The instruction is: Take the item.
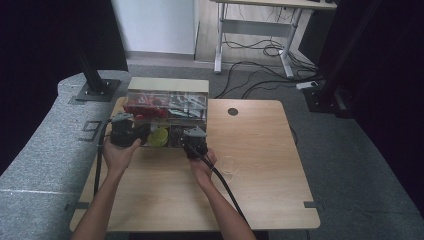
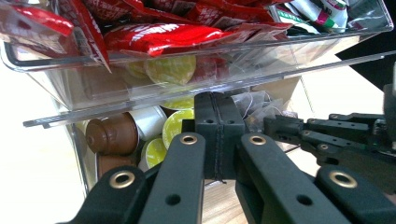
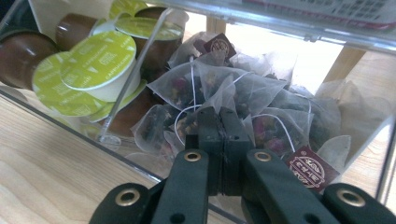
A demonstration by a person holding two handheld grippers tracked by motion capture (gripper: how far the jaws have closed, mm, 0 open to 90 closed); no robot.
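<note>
1. A wooden table [image 1: 260, 170] stands on grey carpet in a dark room; a clear organiser box [image 1: 166, 102] sits at the table's upper left in the high view.
2. Pyramid tea bags [image 3: 219, 88] fill the box's lower right compartment, middle of the right gripper view.
3. The right gripper [image 3: 218, 128] reaches into that pile, jaws clenched together. Bags crowd around the tips, and whether one is pinched I cannot tell.
4. Coffee capsules [image 3: 100, 58] with green lids lie upper left, behind a divider.
5. The left gripper [image 2: 218, 122], jaws clenched with nothing between them, points at the capsule compartment.
6. Red sachets [image 2: 159, 35] fill the upper tray.
7. A glass [image 1: 229, 166] stands just right of the right hand [image 1: 204, 165].
</note>
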